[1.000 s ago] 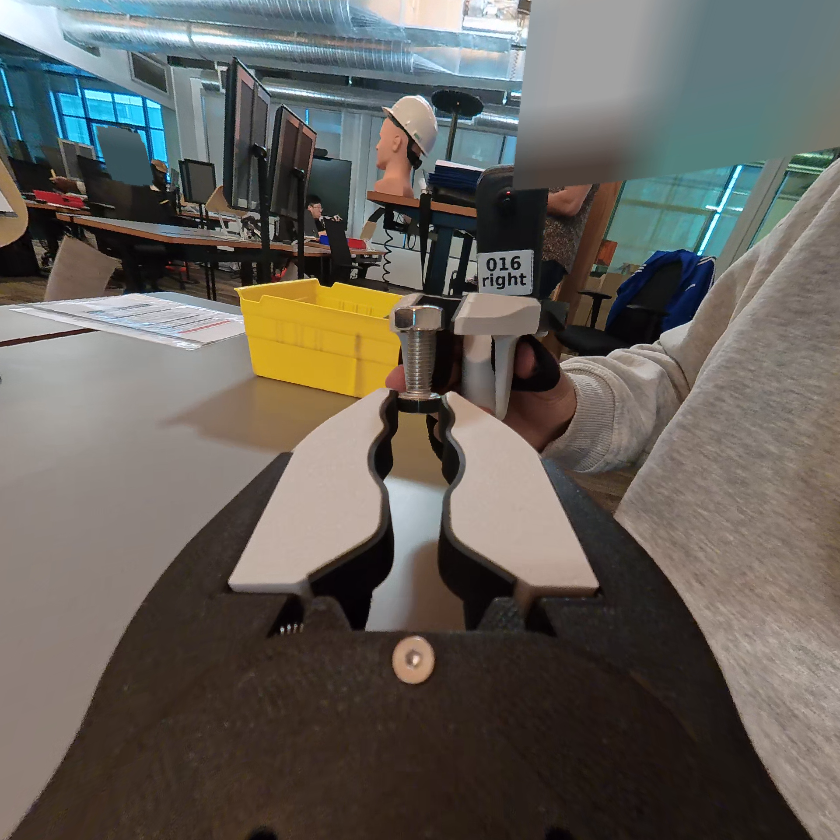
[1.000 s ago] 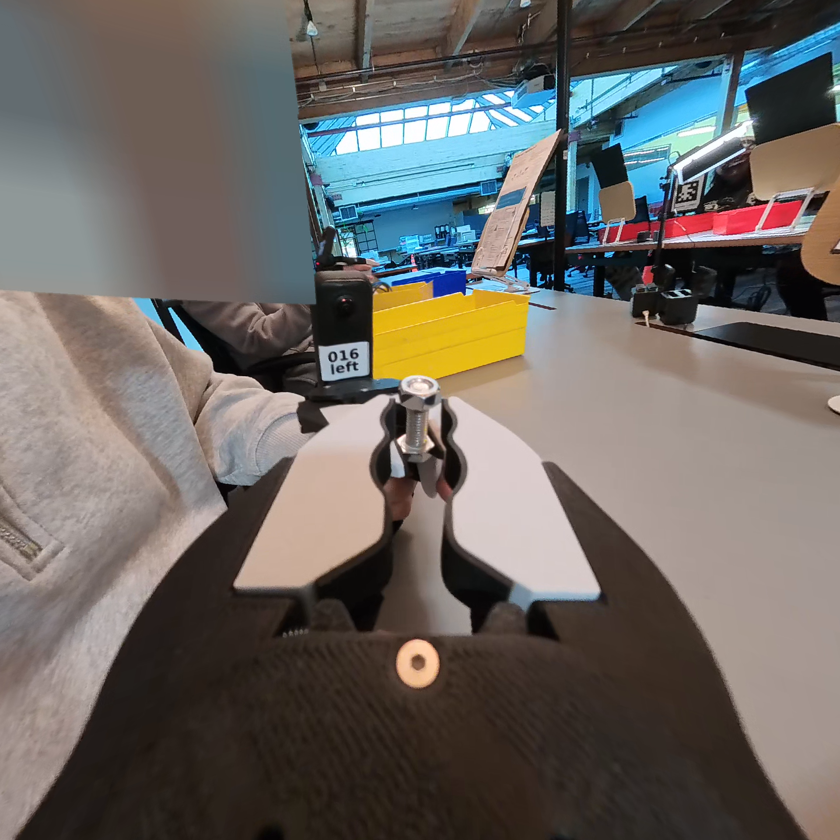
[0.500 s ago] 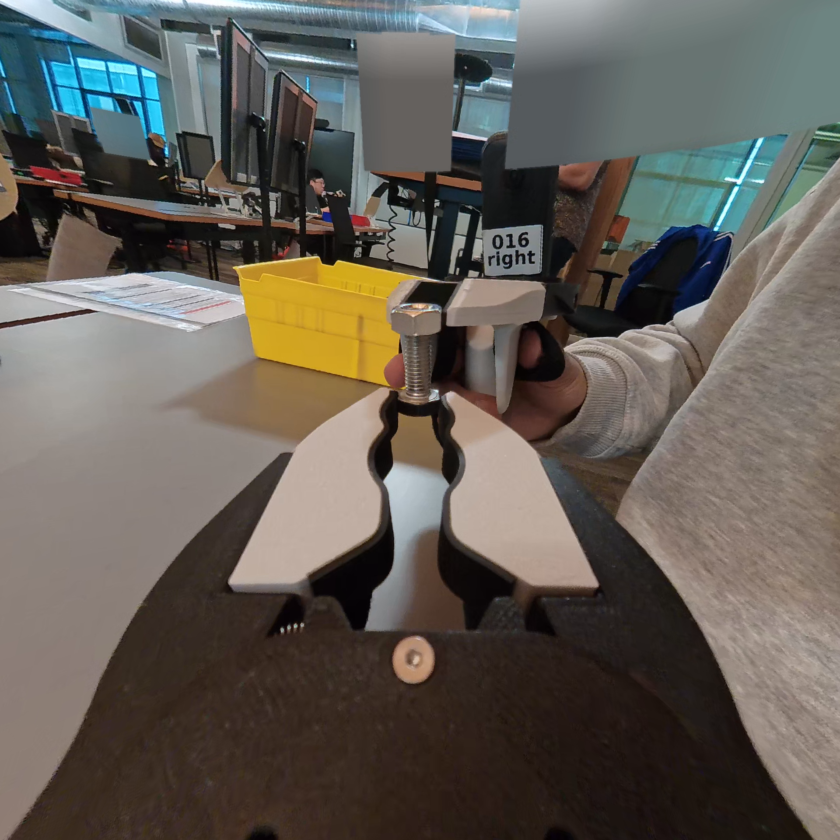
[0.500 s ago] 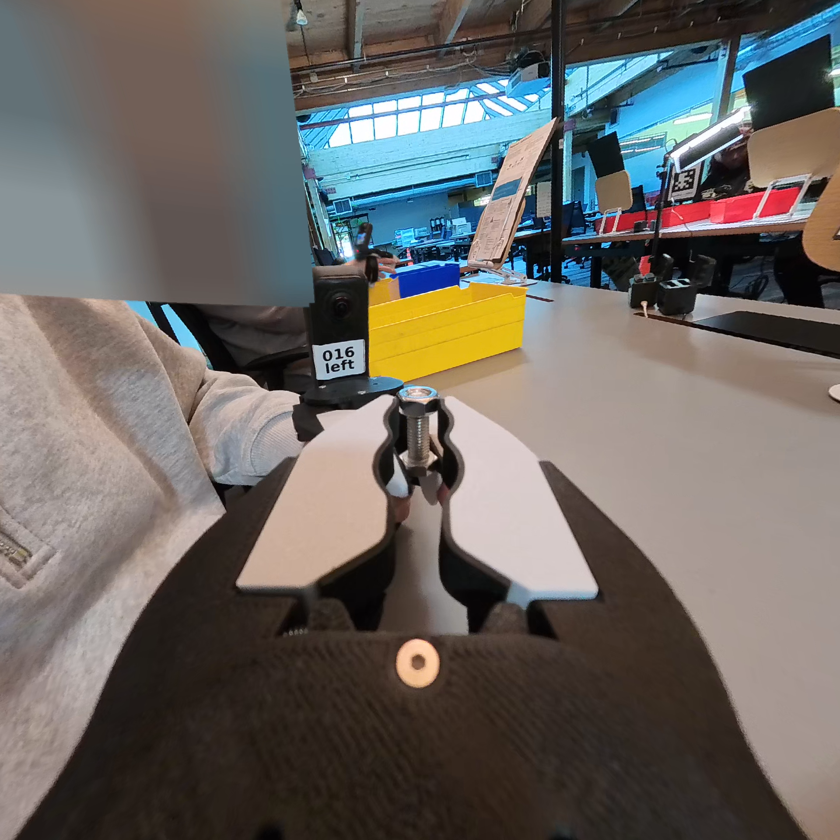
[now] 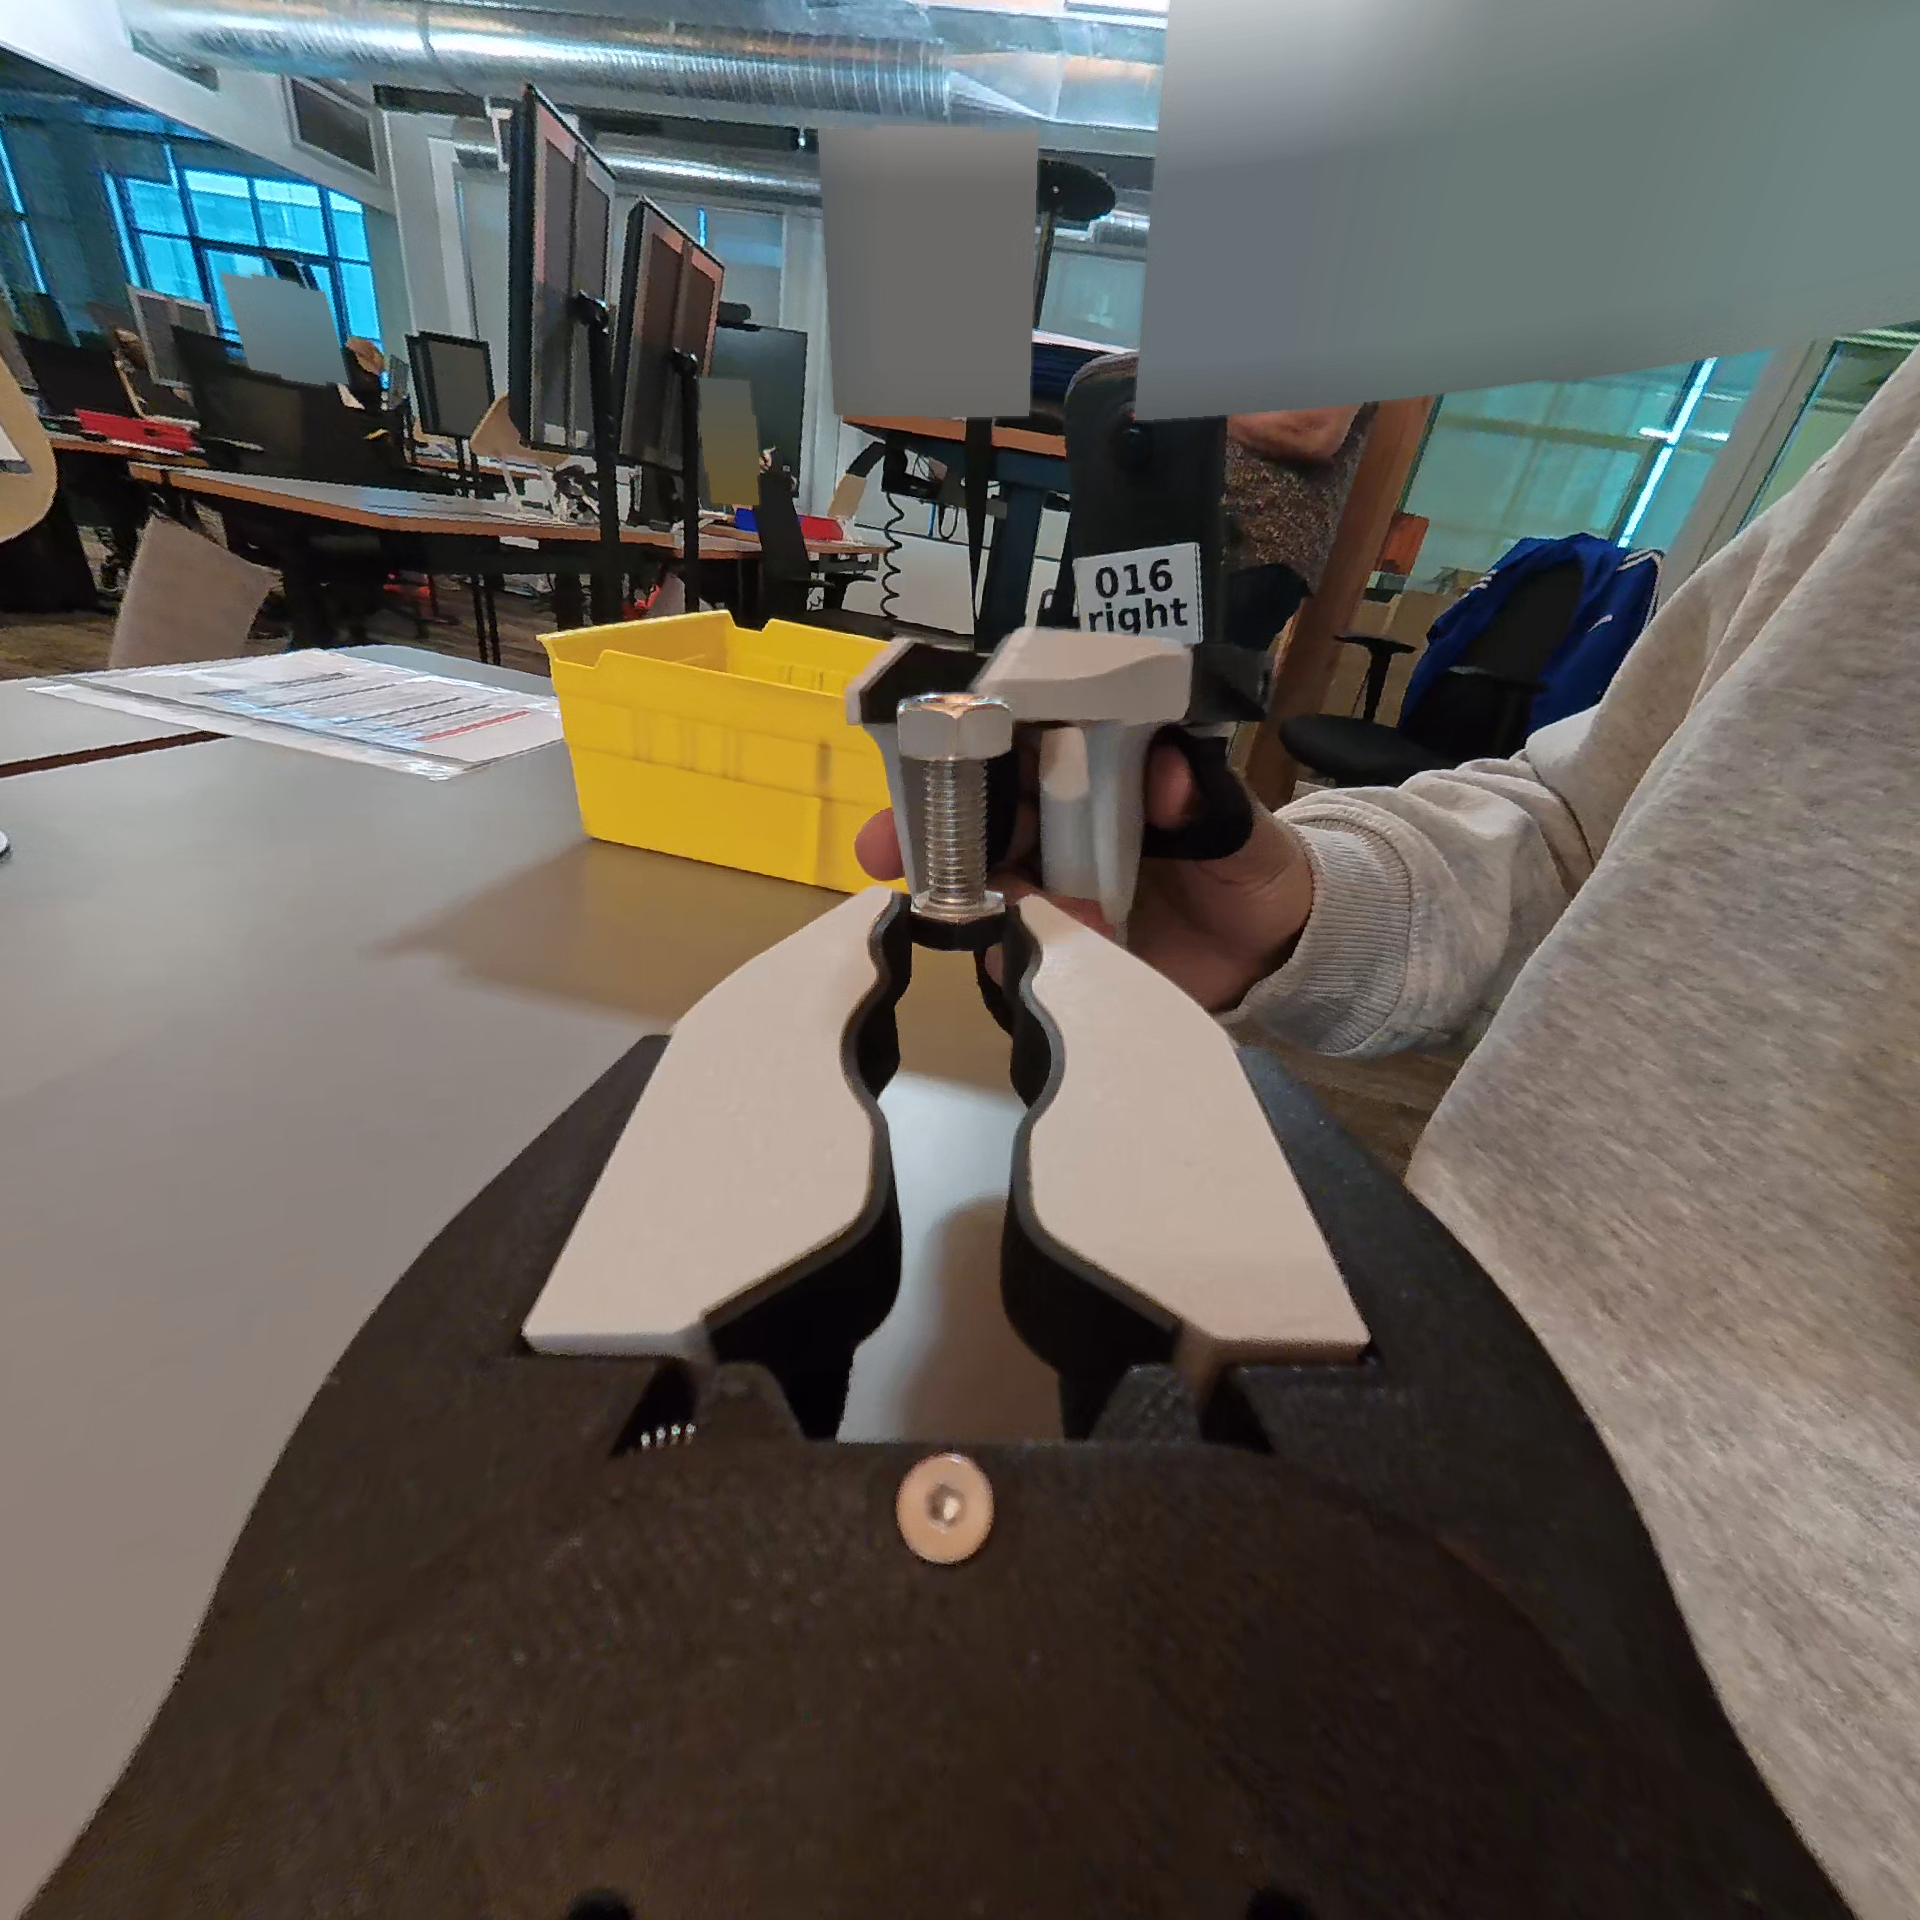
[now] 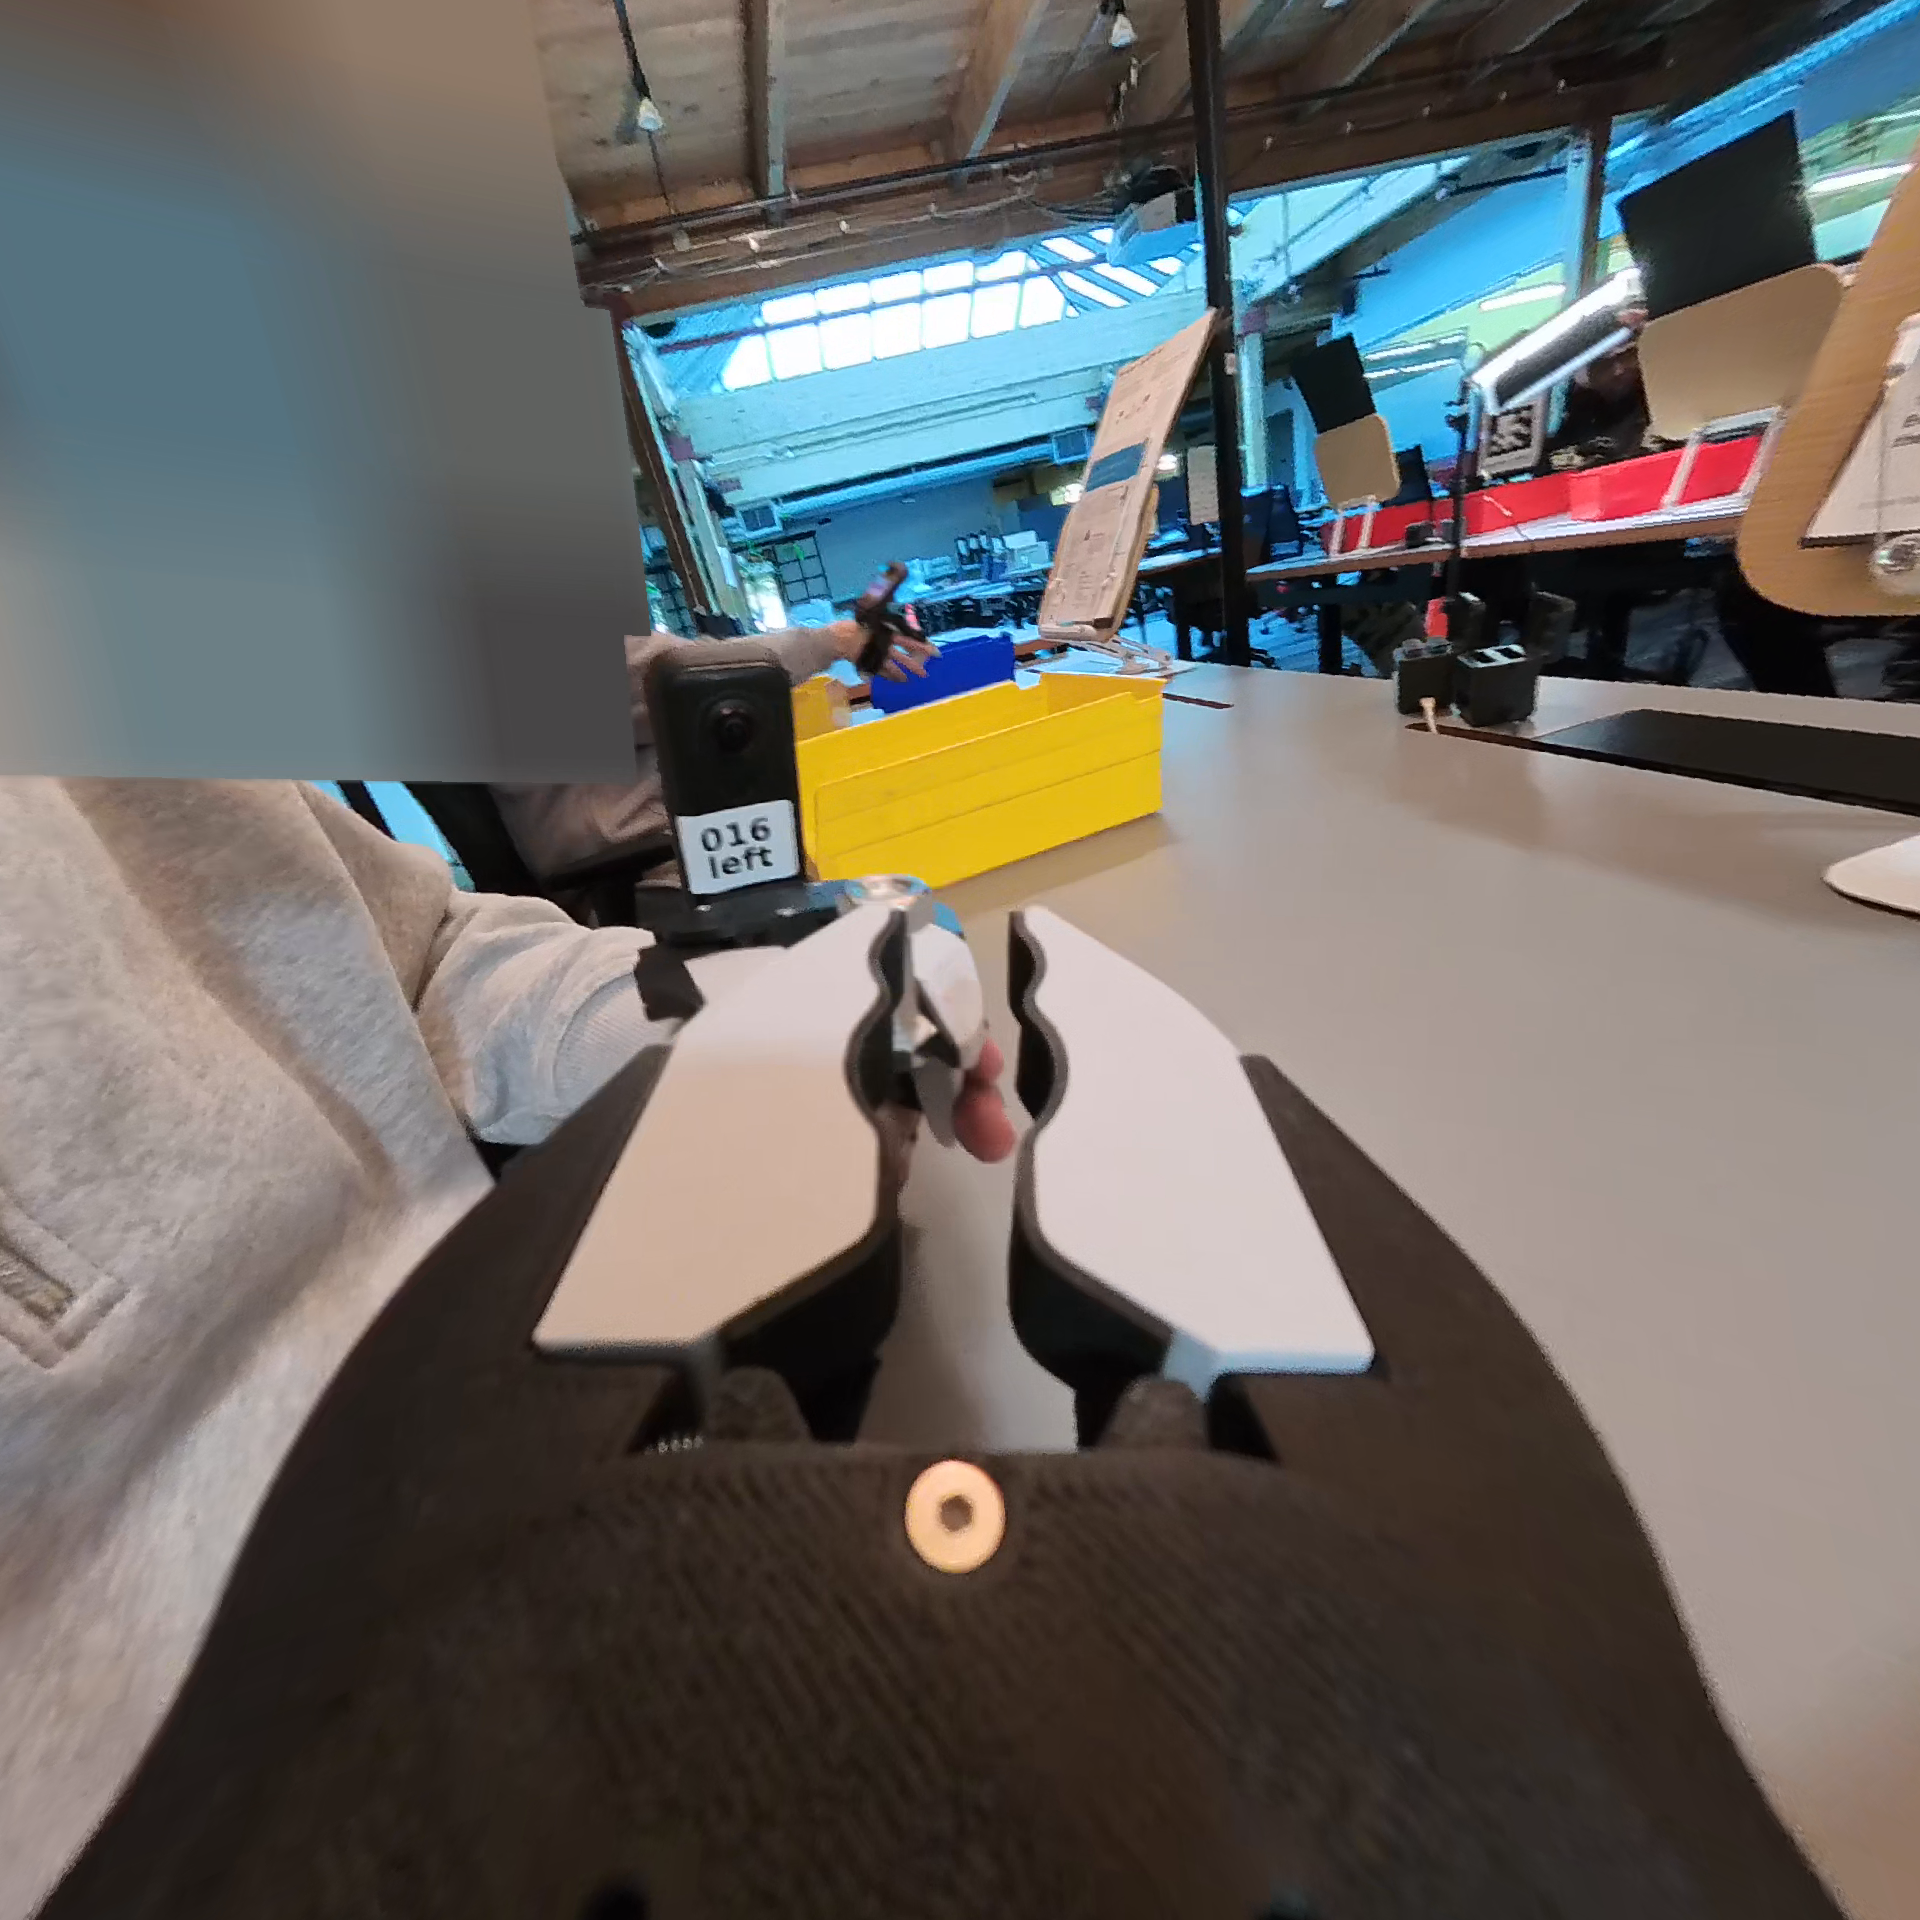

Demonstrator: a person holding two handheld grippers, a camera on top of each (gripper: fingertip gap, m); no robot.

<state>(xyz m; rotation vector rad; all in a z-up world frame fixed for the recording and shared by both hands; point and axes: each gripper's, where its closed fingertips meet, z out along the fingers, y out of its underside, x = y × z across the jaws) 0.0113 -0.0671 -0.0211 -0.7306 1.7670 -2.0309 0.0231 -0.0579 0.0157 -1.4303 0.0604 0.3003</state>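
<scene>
A silver hex bolt stands upright, head up, with a nut on its lower end. My left gripper is shut on that nut and holds the bolt above the grey table. My right gripper is open. The bolt sits against the inner side of its left finger, and the right finger is clear of it. In the left wrist view the right gripper is just behind the bolt head, with its fingers spread. The left gripper also shows in the right wrist view, held by a hand.
A yellow bin stands on the table behind the grippers and also shows in the right wrist view, with a blue bin behind it. Papers lie far left. A black mat and small black boxes lie far right. The person's grey sleeve is close by. My left and right fingertips are right by each other.
My right gripper has opened and let go of the bolt head, and its view has shifted so the bolt sits left of centre. My left gripper still holds the nut end.
</scene>
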